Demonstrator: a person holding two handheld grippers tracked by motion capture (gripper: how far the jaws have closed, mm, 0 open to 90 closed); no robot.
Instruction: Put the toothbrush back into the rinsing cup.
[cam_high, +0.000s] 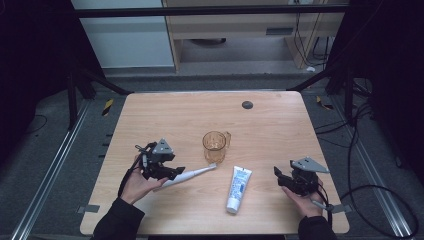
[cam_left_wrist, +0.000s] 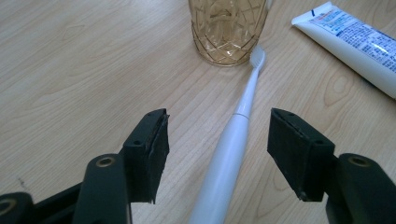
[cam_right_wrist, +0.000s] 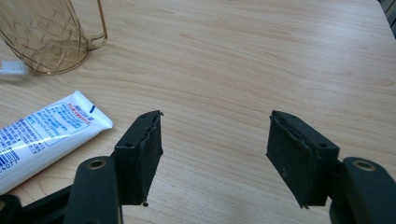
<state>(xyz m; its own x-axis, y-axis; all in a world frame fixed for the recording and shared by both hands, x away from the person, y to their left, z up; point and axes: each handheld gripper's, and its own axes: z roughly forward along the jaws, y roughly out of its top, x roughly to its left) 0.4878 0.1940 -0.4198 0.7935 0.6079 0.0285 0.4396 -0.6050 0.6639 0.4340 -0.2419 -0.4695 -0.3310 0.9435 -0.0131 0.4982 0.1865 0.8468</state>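
Observation:
A white electric toothbrush (cam_high: 187, 175) (cam_left_wrist: 232, 140) lies flat on the wooden table (cam_high: 270, 125), its bristle head beside the foot of an amber glass mug (cam_high: 215, 146) (cam_left_wrist: 228, 29) (cam_right_wrist: 44, 35). My left gripper (cam_high: 178, 170) (cam_left_wrist: 217, 151) is open, its jaws standing wide on either side of the toothbrush handle without touching it. A white toothpaste tube (cam_high: 238, 189) (cam_left_wrist: 355, 44) (cam_right_wrist: 42, 133) lies to the right of the brush. Off to the right of the tube, my right gripper (cam_high: 276, 174) (cam_right_wrist: 215, 154) is open over bare wood, with nothing between its jaws.
A small dark round disc (cam_high: 247, 105) sits near the table's far edge. Black cables (cam_high: 360, 165) trail on the floor to the right of the table, and metal frame rails (cam_high: 55, 165) run along the left.

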